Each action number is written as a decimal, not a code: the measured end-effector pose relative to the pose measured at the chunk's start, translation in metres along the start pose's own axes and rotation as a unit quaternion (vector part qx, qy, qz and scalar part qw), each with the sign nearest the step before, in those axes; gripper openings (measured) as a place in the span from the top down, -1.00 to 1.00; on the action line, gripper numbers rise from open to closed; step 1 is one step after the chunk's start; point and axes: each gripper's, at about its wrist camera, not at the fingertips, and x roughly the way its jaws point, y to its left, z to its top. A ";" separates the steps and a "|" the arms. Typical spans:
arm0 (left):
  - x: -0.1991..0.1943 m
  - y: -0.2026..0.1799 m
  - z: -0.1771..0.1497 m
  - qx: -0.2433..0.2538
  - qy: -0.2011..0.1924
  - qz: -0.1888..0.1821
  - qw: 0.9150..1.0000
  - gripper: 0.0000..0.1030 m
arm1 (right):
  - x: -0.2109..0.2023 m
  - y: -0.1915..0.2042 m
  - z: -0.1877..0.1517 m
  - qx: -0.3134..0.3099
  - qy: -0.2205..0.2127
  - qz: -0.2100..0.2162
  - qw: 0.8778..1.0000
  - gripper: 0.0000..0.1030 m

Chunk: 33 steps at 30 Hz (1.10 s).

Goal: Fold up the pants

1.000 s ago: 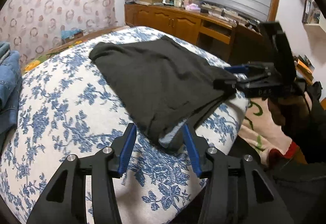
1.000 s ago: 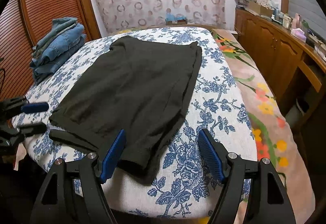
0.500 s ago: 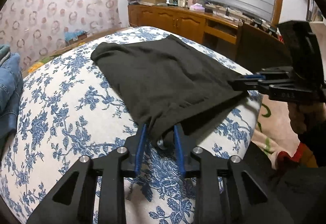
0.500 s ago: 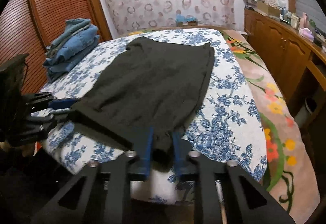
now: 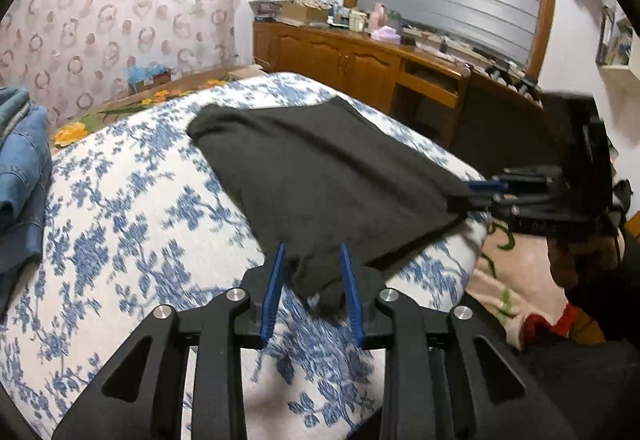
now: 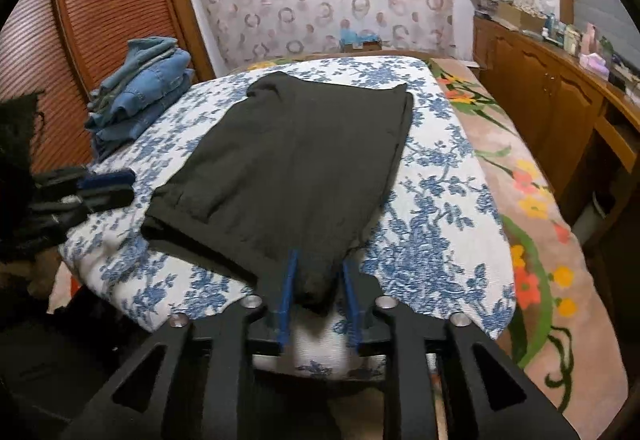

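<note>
Dark pants (image 5: 320,167) lie on a blue-flowered bed cover (image 5: 120,240), partly folded. My left gripper (image 5: 312,256) is shut on the near corner of the pants and lifts it a little. My right gripper (image 6: 318,264) is shut on the other near corner of the pants (image 6: 296,159). The right gripper also shows at the right of the left wrist view (image 5: 484,191), pinching its corner. The left gripper shows at the left edge of the right wrist view (image 6: 108,187).
A stack of folded jeans (image 6: 140,95) sits at the far left of the bed. A wooden sideboard (image 5: 360,67) with clutter stands beyond the bed. A flowered rug (image 6: 532,207) covers the floor to the right. A louvred wardrobe (image 6: 80,23) stands at the left.
Both grippers closed on the near corners of the pants over the last second and have raised the hem edge slightly off the bed.
</note>
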 end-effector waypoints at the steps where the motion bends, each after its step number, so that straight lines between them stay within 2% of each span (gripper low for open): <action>1: 0.002 0.002 0.002 -0.003 0.002 0.003 1.000 0.32 | 0.000 0.001 0.000 0.001 -0.001 -0.005 1.000 0.34; 3: 0.012 0.005 0.005 -0.013 0.013 0.007 1.000 0.29 | 0.000 0.002 0.000 0.005 -0.001 -0.008 1.000 0.27; 5: 0.022 0.008 0.006 -0.022 0.027 0.004 0.999 0.13 | 0.002 0.002 -0.001 0.007 0.003 -0.012 1.000 0.22; 10: 0.041 0.008 0.001 -0.026 0.056 0.008 0.998 0.13 | 0.007 0.002 -0.003 0.017 0.007 -0.006 1.000 0.22; 17: 0.048 0.009 -0.006 -0.033 0.067 0.005 0.997 0.13 | 0.011 0.011 -0.004 -0.006 0.007 0.009 1.000 0.22; 24: 0.047 0.008 -0.005 -0.046 0.065 -0.005 0.997 0.13 | 0.014 0.010 -0.006 -0.004 0.005 0.030 1.000 0.54; 25: 0.047 0.008 -0.005 -0.048 0.065 -0.010 0.997 0.18 | 0.014 0.010 -0.007 -0.004 0.005 0.034 0.999 0.59; 33: 0.045 0.007 -0.006 -0.068 0.063 -0.031 0.995 0.20 | 0.018 0.011 -0.007 0.008 0.000 0.048 0.999 0.73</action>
